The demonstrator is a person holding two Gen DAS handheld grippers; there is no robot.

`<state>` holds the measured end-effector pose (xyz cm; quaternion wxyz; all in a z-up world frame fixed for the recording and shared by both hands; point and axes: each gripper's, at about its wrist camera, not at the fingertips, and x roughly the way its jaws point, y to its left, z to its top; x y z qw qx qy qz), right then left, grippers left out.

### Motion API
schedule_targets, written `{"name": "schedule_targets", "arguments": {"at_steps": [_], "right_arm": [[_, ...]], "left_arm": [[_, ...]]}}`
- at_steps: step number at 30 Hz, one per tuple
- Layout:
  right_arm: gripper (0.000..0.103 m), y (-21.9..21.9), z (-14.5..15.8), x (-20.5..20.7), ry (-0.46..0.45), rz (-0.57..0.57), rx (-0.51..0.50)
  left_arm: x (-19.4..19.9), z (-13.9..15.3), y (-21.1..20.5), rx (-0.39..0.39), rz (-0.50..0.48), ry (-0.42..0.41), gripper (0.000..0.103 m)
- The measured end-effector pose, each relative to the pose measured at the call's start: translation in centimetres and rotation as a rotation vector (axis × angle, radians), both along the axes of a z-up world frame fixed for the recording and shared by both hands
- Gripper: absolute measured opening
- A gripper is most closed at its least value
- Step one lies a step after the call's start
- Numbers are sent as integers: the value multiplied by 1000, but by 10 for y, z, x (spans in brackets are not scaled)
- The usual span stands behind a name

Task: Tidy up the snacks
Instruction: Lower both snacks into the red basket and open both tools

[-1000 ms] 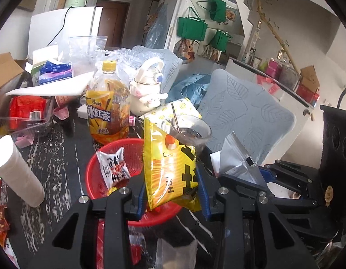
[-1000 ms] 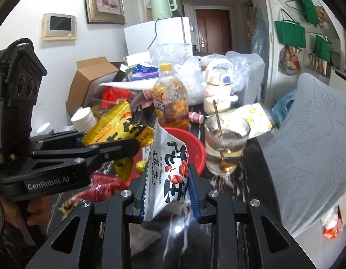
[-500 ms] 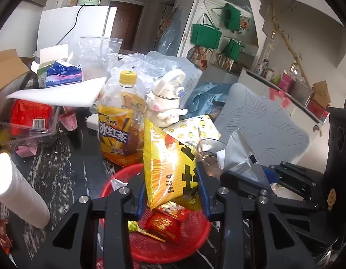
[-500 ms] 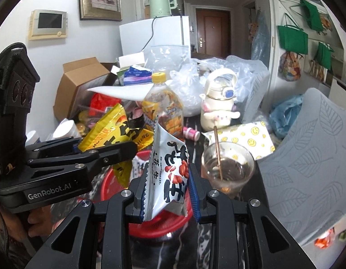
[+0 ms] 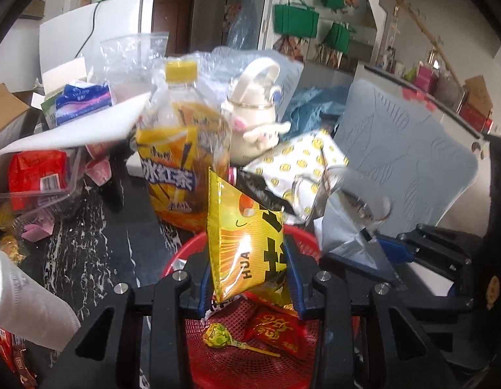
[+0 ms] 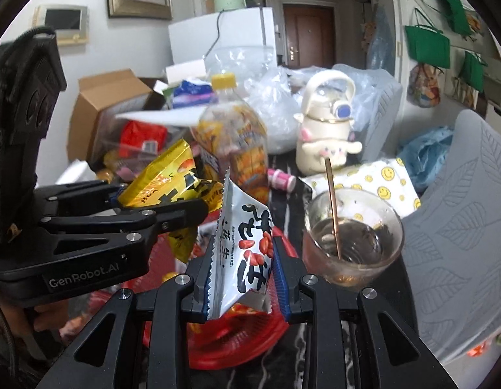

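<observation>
Yellow snack bag (image 5: 247, 243) clamped in left gripper (image 5: 249, 278)

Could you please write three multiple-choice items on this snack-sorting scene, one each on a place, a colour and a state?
1. The lollipop lies:
A. in the red basket
B. in the glass cup
C. in the cardboard box

2. The tea bottle has a cap coloured:
A. green
B. yellow
C. blue

3. The right gripper is:
A. open and empty
B. shut on a spoon
C. shut on the white peanut packet

Answers: 1 A, it rests on the red mesh beside a red packet. 2 B, the cap shows yellow in both views. 3 C, both blue pads press the packet's sides.
</observation>
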<state>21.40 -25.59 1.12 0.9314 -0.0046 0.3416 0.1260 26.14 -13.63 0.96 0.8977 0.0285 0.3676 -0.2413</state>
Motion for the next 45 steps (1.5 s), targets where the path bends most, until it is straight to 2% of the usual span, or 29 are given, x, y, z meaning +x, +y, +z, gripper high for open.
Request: {"name": "schedule_targets", "arguments": {"at_steps": [8, 21, 25, 27, 29, 35, 45], "right_arm": [[30, -5, -13, 4, 17, -24, 24], [31, -8, -25, 8, 66, -33, 25], [39, -7, -24, 5, 71, -48, -16], [39, -8, -21, 2, 54, -48, -30], [39, -10, -19, 3, 53, -50, -26], [39, -11, -15, 7, 68, -50, -3], [39, 6, 17, -12, -4, -22, -11]], "left_arm": [[11, -26, -5, 25, -6, 80, 37], [18, -38, -12, 119, 43, 111, 41], [16, -38, -14, 125, 46, 127, 42], [14, -37, -16, 139, 57, 123, 53], [13, -34, -16, 163, 85, 117, 56], [6, -20, -5, 143, 101, 88, 56], [-16, 14, 15, 105, 124, 28, 56]]}}
